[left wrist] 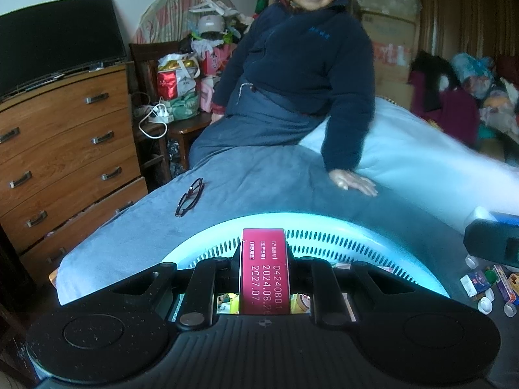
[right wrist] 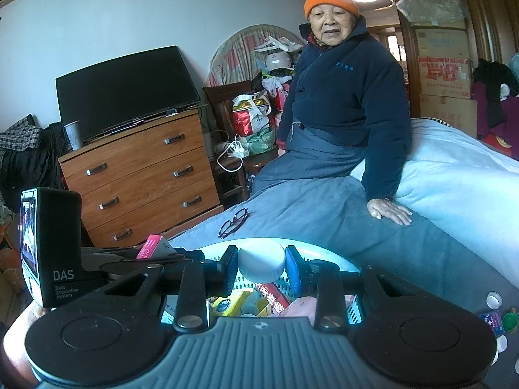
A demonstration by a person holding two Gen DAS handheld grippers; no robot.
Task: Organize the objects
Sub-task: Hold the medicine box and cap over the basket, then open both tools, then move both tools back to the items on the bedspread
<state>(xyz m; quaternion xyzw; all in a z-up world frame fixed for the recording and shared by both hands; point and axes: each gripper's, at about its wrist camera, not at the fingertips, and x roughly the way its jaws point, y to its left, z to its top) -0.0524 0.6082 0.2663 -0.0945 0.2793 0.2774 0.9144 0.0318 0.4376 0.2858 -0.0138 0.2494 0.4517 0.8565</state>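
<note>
Mid-drop over basket (left wrist: 324,227): left gripper (left wrist: 263,269) pinching red box (left wrist: 263,272), right gripper (right wrist: 261,267) pinching white bottle (right wrist: 261,264); next, spread both, then fetch strays at four o'clock.

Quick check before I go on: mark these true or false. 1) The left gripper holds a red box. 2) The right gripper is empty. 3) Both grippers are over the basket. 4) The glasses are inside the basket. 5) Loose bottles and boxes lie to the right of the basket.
1) True. The left gripper is shut on the red box.
2) False. The right gripper is shut on a white bottle cap.
3) True. Both hang above the light blue basket.
4) False. The glasses lie on the blanket, beyond the basket.
5) True. Small bottles and boxes lie there.
</note>
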